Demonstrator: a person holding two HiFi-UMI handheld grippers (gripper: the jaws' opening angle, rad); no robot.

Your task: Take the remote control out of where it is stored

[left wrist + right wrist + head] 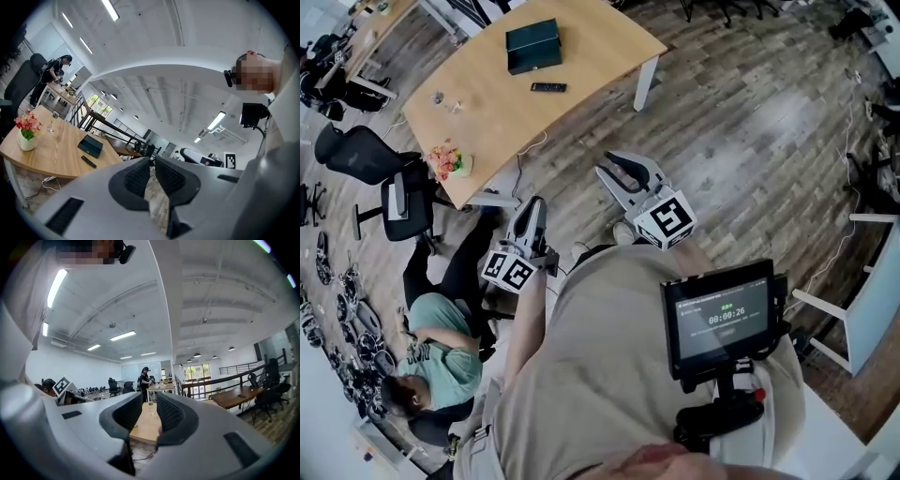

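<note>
Risk, as I judged it: left tongs (533, 208) and right tongs (623, 172), both empty and ajar, could shove the remote control (548, 87) off the tabletop (487, 122).

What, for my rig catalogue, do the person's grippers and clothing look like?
The left gripper and right gripper are light grey plastic with black ribbed pads; each carries a white cube with black square markers. The person wears a beige shirt.

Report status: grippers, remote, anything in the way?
Left gripper open, empty; right gripper open, empty. Remote control on table beside dark box, grippers short of it. No obstacle seen between.
</note>
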